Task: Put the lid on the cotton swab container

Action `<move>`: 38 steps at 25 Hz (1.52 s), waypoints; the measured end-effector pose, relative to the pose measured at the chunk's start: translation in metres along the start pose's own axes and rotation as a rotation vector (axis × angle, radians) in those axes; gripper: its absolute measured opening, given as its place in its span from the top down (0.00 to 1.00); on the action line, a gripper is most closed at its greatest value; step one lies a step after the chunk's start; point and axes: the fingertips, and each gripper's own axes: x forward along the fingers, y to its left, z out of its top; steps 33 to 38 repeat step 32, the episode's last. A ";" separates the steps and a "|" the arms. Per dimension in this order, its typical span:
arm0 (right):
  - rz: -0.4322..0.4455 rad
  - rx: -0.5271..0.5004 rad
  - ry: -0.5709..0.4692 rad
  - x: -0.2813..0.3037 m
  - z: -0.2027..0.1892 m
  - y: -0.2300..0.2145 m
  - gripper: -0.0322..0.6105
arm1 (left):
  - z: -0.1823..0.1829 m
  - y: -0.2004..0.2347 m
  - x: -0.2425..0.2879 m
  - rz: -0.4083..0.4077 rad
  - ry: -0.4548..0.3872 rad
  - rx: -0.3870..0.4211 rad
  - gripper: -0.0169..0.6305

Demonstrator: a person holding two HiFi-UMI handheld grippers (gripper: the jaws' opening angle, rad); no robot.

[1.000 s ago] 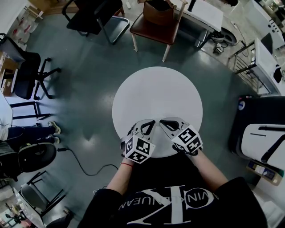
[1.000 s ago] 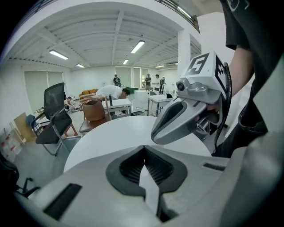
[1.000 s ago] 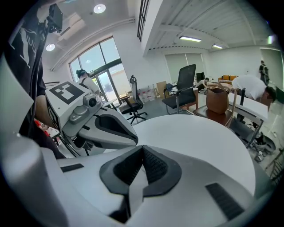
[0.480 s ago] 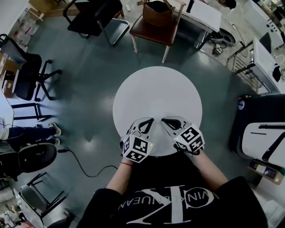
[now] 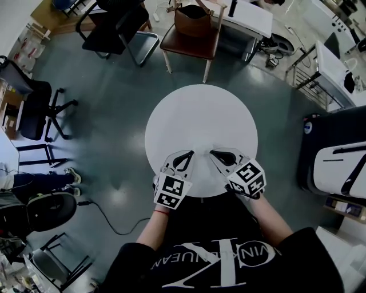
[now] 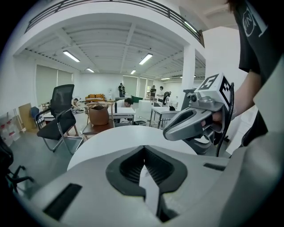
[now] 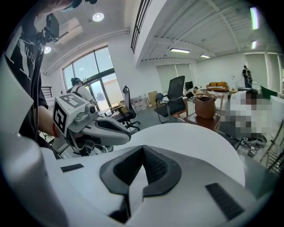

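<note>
Closest to head camera: person (image 5: 217,257) in a black printed T-shirt, both forearms reaching forward.
Left hand: grips the handle of the left gripper (image 5: 189,153); marker cube (image 5: 170,191) on top faces the camera.
Left fingers (image 6: 126,170): pressed together, dark ribbed pads meet in one seam, nothing between them.
Right hand: grips the right gripper (image 5: 213,153); its marker cube (image 5: 249,176) is tilted outward.
Right fingers (image 7: 155,170): closed tight on each other, holding nothing.
Gripper layout: side by side over the near rim of the surface, apart, tips angled toward each other and pointing away from the person.
Surface (image 5: 200,114): round, white; both gripper views look across its top.
Cotton swab container, lid: in no view, place cannot be told.
Floor (image 5: 108,131): grey-green, glossy; a black cable (image 5: 108,220) runs across it at the person's left.
Left side: black office chair (image 5: 37,106) on castors, well apart from the surface.
Beyond far rim: brown chair (image 5: 189,43) with a brown bag (image 5: 193,22) on its seat.
Far left of that: black chair (image 5: 123,23) with metal legs.
Far right: white desk (image 5: 251,17) just beside the brown chair.
</note>
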 end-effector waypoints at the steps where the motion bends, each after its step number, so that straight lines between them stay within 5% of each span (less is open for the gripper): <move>1: -0.008 0.001 -0.007 -0.002 -0.001 0.002 0.95 | 0.001 -0.001 -0.002 -0.003 -0.002 0.002 0.96; 18: -0.131 0.050 -0.147 -0.032 -0.014 0.048 0.95 | -0.017 -0.026 -0.055 -0.050 -0.051 0.082 0.96; 29: -0.077 -0.049 -0.173 -0.047 0.001 0.080 0.95 | -0.015 -0.026 -0.099 0.063 -0.109 0.056 0.96; 38: -0.056 -0.062 -0.183 -0.057 0.003 0.092 0.95 | -0.016 -0.036 -0.107 0.079 -0.116 0.049 0.96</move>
